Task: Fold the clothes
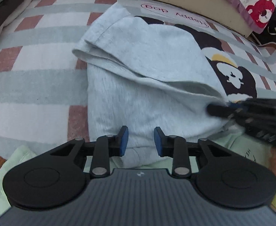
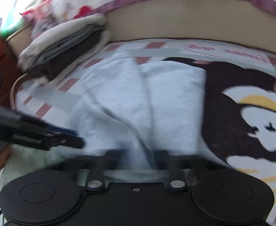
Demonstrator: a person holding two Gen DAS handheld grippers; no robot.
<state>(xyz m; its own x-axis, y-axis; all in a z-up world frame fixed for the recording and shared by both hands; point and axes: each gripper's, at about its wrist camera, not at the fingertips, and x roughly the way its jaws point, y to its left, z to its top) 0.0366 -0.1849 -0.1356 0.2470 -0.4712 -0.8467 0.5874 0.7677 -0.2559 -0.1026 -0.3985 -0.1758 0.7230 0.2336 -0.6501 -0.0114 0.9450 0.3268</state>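
One light grey garment [image 1: 138, 79] lies folded on one checked blanket [image 1: 34, 86]. One pale green garment [image 1: 247, 146] sits beneath its near edge. Two grippers show: the left gripper [image 1: 140, 141] and the right gripper [image 2: 138, 156]. One stack of folded clothes [image 2: 66, 45] sits at the far corner, holding perhaps four pieces, though blur hinders the count. One red bear print [image 1: 260, 11] marks the bedding beyond.

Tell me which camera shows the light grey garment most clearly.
The left wrist view: the light grey garment is sharp there, its folded layers and stitched hem visible. The right wrist view shows it motion-blurred, partly hidden behind the right gripper.
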